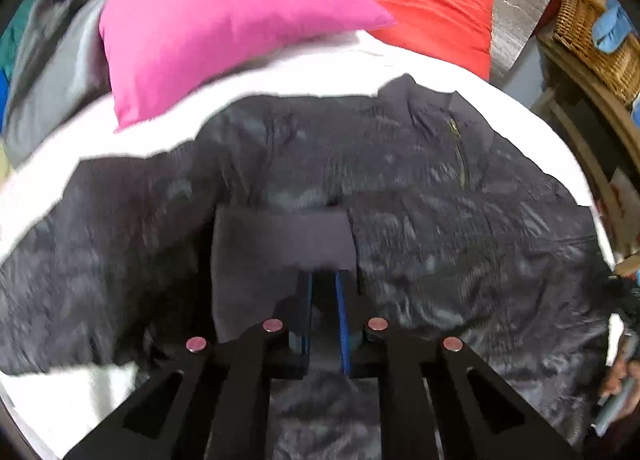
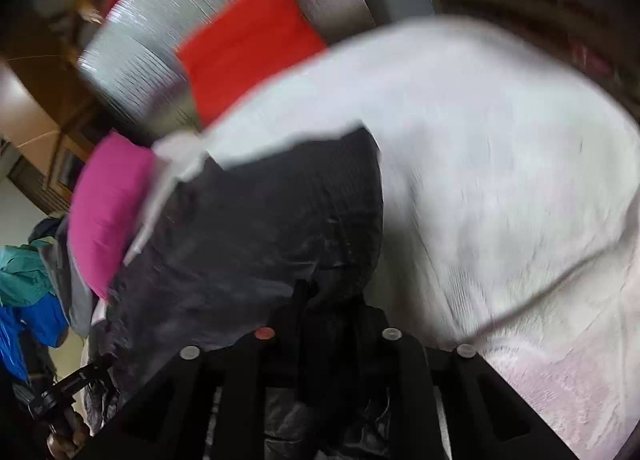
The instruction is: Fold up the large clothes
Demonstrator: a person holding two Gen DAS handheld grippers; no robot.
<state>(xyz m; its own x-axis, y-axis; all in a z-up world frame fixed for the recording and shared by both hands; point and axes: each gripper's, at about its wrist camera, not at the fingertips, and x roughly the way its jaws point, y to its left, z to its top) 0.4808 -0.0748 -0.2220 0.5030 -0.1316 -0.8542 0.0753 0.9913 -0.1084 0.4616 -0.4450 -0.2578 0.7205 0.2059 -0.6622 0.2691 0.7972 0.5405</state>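
Fingers (image 1: 320, 300) of L gripper (image 1: 324, 280) pinch jacket (image 1: 400, 180) cuff, angled steeply down.

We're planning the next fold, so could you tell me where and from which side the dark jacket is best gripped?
I would grip the dark jacket at a thin outer edge, probably the hem or sleeve end nearest the person, coming in low from that near side. It lies spread flat on the white bedcover, collar towards the pink pillow, so the puffy middle offers only bulk, while an edge slips between the fingers.
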